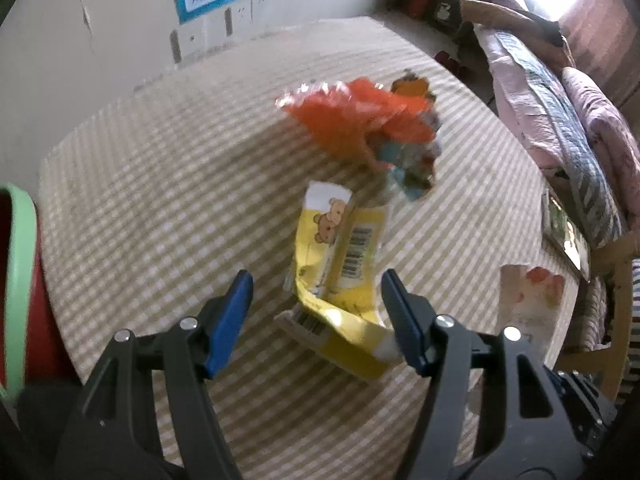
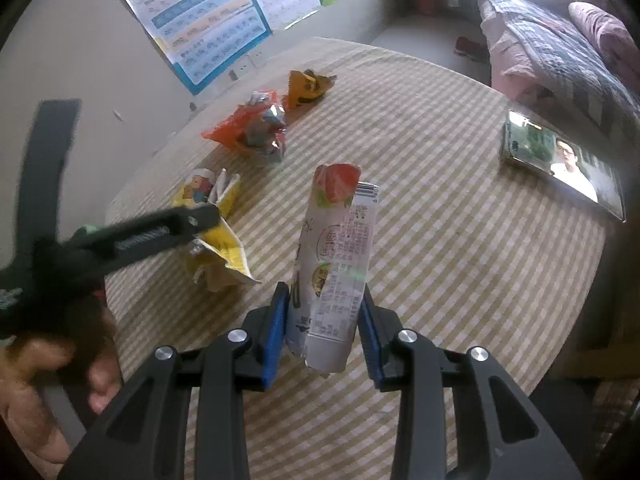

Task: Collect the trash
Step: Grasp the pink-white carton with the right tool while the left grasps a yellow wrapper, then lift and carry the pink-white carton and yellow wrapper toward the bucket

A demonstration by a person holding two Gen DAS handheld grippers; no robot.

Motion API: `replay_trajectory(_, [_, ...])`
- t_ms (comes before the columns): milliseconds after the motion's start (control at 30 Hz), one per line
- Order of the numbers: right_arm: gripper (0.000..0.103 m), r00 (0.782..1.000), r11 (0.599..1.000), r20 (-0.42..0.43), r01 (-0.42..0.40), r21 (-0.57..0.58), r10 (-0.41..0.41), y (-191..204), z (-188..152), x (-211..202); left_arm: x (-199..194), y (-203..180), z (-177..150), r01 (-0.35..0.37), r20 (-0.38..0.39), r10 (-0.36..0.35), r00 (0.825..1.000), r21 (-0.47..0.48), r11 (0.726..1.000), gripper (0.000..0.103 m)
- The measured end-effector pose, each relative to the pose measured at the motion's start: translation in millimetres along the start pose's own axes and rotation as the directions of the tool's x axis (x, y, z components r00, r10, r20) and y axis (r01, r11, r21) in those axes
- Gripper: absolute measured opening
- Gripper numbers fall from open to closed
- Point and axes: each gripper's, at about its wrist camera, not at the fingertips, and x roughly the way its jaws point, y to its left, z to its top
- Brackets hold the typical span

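Right hand-held gripper [image 2: 322,328] is clamped on a white strawberry wrapper [image 2: 338,256], blue pads pressing both its sides, wrapper sticking upright out of the jaws above the table [image 2: 460,208]. Left hand-held gripper [image 1: 316,300] has jaws spread wide, nothing gripped; the crumpled yellow bear wrapper [image 1: 340,264] lies on the checked cloth between and just beyond the blue fingertips [image 1: 236,312], not pinched. Its right pad looks to be just beside the wrapper's lower end; can't tell if touching.

From the left wrist view: orange foil wrapper [image 1: 360,120] sits at 12 o'clock of the yellow one, close but apart, with a crumpled multicolour packet [image 1: 412,160] against its right side and a small orange packet [image 1: 412,88] behind. Green-rimmed red bin [image 1: 20,280] at 9 o'clock by the table edge. The strawberry wrapper shows at 3 o'clock, pale and blurred.

From the right wrist view: left tool's black arm [image 2: 152,232] crosses in from 9 o'clock, over the yellow wrapper, partly hiding it; a bare hand [image 2: 52,380] holds it at 8 o'clock. Phone [image 2: 560,156] with lit screen lies flat at 2 o'clock, well apart from the trash. Bed [image 2: 560,40] with quilt at 1 o'clock beyond the table, posters [image 2: 208,12] on the wall at 11 o'clock.
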Motion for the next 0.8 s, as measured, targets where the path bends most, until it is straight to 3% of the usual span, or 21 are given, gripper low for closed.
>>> replay_trajectory(33, [0.033,1.000,1.000,0.000,-0.002,-0.005,0.002,0.8,0.0,0.7,1.6,1.7,-1.6,0.001,-0.004,-0.001,1.000,-0.006,1.000,0.062])
replay_trajectory(100, [0.033,1.000,1.000,0.000,0.002,-0.015,-0.002,3.3,0.2,3.1,1.2,3.9,-3.8,0.045,0.008,-0.045,0.999,-0.010,0.999,0.048])
replay_trajectory(133, [0.033,1.000,1.000,-0.001,0.005,-0.017,-0.005,3.9,-0.3,4.4,-0.7,1.3,-4.7,0.037,0.014,-0.037,0.999,0.010,0.999,0.047])
replay_trajectory(167, [0.033,1.000,1.000,-0.006,0.004,-0.014,-0.004,3.9,-1.0,5.8,-2.2,-1.2,-5.6,0.033,0.020,-0.033,0.999,0.031,0.999,0.037])
replay_trajectory(267, [0.033,1.000,1.000,-0.013,-0.002,-0.007,0.002,4.4,-0.6,7.3,-8.7,-5.5,-7.7,0.038,0.036,-0.041,0.999,0.063,0.997,0.034])
replay_trajectory(300, [0.033,1.000,1.000,-0.013,-0.002,-0.011,0.001,5.3,-0.5,6.6,-10.9,-3.6,-9.5,0.048,0.038,-0.050,0.998,0.057,0.997,0.019])
replay_trajectory(333, [0.034,1.000,1.000,-0.011,-0.001,-0.013,0.001,5.3,-0.9,6.8,-12.7,-0.9,-11.0,0.056,0.035,-0.058,0.998,0.047,0.997,0.014])
replay_trajectory(667, [0.034,1.000,1.000,-0.009,-0.002,-0.031,0.001,18.5,-0.6,3.4,-32.6,31.2,-38.8,0.058,0.020,-0.058,0.998,-0.004,0.998,0.014])
replay_trajectory(800, [0.034,1.000,1.000,-0.017,-0.003,-0.029,0.002,21.0,-2.1,4.6,-26.2,41.9,-43.4,0.038,0.002,-0.038,0.999,-0.019,0.999,0.024])
